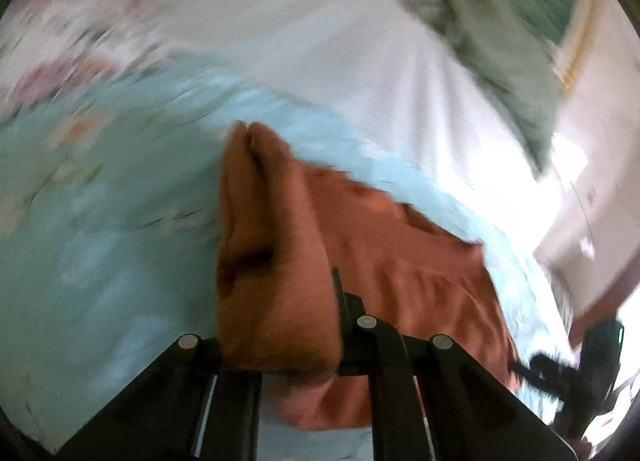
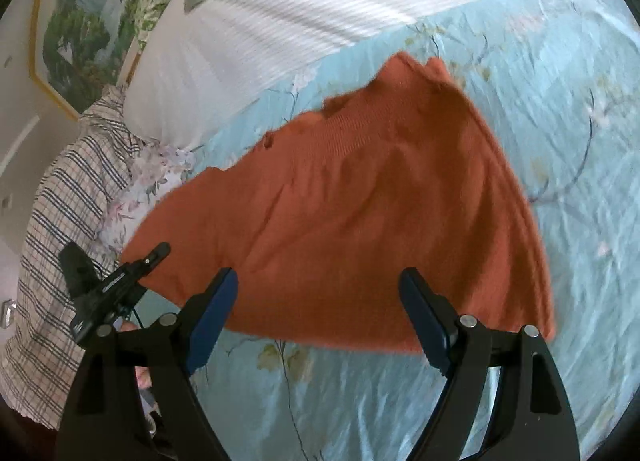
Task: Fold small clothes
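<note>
An orange knit garment (image 2: 360,201) lies spread on a light blue floral bedsheet (image 2: 560,101). My left gripper (image 1: 280,325) is shut on a bunched fold of the orange garment (image 1: 272,261) and holds it up off the sheet; the rest trails to the right. The left wrist view is blurred by motion. My right gripper (image 2: 320,301) is open and empty, its blue-padded fingers (image 2: 212,317) just above the garment's near edge. The left gripper also shows in the right wrist view (image 2: 112,289) at the garment's left corner.
A white striped pillow (image 2: 300,13) lies at the head of the bed. A plaid cloth (image 2: 60,201) and a floral cloth (image 2: 152,181) lie at the left. A green garment (image 1: 500,61) is on the pillow. A framed picture (image 2: 80,21) hangs on the wall.
</note>
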`<state>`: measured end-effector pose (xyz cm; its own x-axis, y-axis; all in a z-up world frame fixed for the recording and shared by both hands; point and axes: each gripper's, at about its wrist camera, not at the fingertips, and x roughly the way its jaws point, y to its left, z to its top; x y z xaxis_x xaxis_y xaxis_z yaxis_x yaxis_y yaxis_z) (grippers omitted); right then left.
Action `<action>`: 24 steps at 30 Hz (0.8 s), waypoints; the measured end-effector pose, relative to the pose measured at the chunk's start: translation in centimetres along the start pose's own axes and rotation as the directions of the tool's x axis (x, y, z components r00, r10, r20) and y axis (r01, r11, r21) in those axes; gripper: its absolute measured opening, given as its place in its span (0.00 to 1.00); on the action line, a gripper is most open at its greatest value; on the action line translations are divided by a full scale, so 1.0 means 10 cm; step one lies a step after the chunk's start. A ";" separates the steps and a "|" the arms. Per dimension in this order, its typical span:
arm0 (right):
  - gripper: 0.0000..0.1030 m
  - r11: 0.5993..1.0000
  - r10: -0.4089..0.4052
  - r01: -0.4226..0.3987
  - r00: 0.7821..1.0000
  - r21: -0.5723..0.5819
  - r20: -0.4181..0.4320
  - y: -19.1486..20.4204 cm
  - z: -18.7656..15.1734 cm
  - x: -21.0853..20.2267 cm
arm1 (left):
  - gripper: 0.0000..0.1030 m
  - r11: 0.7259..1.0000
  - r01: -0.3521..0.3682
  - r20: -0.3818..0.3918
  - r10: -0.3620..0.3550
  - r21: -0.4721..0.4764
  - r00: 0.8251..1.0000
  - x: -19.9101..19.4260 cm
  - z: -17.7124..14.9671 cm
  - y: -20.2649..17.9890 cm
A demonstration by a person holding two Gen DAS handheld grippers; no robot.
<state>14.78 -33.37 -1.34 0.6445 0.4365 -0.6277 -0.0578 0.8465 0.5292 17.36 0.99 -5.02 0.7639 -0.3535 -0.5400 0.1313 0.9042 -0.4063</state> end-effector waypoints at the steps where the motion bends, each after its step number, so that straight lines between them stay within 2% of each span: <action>1: 0.81 1.000 0.005 -0.005 1.000 0.003 0.000 0.00 0.04 -0.01 | 0.09 0.999 0.011 0.002 -0.011 0.049 1.000 0.01 -0.01 -0.16; 3: 0.81 0.999 0.040 -0.040 0.999 0.003 -0.009 -0.01 0.17 -0.01 | 0.08 0.985 0.035 -0.006 -0.035 0.171 0.999 0.07 -0.08 -0.52; 6: 0.82 0.998 0.058 -0.057 0.998 0.013 -0.031 -0.02 0.37 0.08 | 0.08 0.941 0.045 -0.037 -0.034 0.334 0.999 0.25 -0.28 -0.97; 8: 0.84 0.997 0.069 -0.068 0.996 0.022 -0.056 -0.03 0.46 0.18 | 0.08 0.912 0.045 -0.069 -0.018 0.407 0.997 0.43 -0.46 -1.15; 10: 0.84 0.994 0.105 -0.102 0.990 0.038 -0.091 -0.04 0.57 0.33 | 0.08 0.885 0.018 -0.089 0.027 0.466 0.996 0.58 -0.62 -1.25; 12: 0.84 0.989 0.147 -0.142 0.981 0.042 -0.129 0.00 0.67 0.52 | 0.08 0.868 -0.002 -0.083 0.049 0.497 0.995 0.63 -0.70 -1.29; 15: 0.85 0.990 0.133 -0.138 0.972 -0.014 -0.192 0.16 0.80 0.85 | 0.08 0.857 -0.014 -0.067 0.056 0.515 0.996 0.62 -0.72 -1.29; 18: 0.97 0.988 0.138 -0.152 0.946 -0.028 -0.294 0.31 0.87 1.30 | 0.08 0.851 -0.014 -0.060 0.053 0.524 0.997 0.59 -0.71 -1.29; 20: 0.97 0.986 0.114 -0.148 0.928 -0.070 -0.356 0.46 0.90 1.60 | 0.08 0.847 -0.014 -0.057 0.052 0.531 0.997 0.59 -0.72 -1.31; 21: 0.97 0.984 0.127 -0.163 0.920 -0.069 -0.370 0.50 0.91 1.70 | 0.08 0.845 -0.013 -0.057 0.051 0.534 0.997 0.59 -0.72 -1.31; 22: 0.95 0.981 0.148 -0.185 0.912 -0.063 -0.382 0.54 0.93 1.80 | 0.08 0.843 -0.012 -0.059 0.051 0.538 0.997 0.59 -0.74 -1.32; 23: 0.91 0.980 0.149 -0.189 0.913 -0.068 -0.379 0.58 0.95 1.86 | 0.08 0.840 -0.013 -0.058 0.052 0.543 0.997 0.59 -0.74 -1.32; 24: 0.67 0.980 0.130 -0.175 0.918 -0.090 -0.374 0.62 0.98 1.91 | 0.08 0.836 -0.014 -0.056 0.054 0.548 0.997 0.59 -0.74 -1.33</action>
<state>34.18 -22.76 -4.43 0.2991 0.6248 -0.7212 -0.2380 0.7808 0.5777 15.41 -14.86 -8.27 0.7331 -0.3173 -0.6015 0.4452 0.8926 0.0718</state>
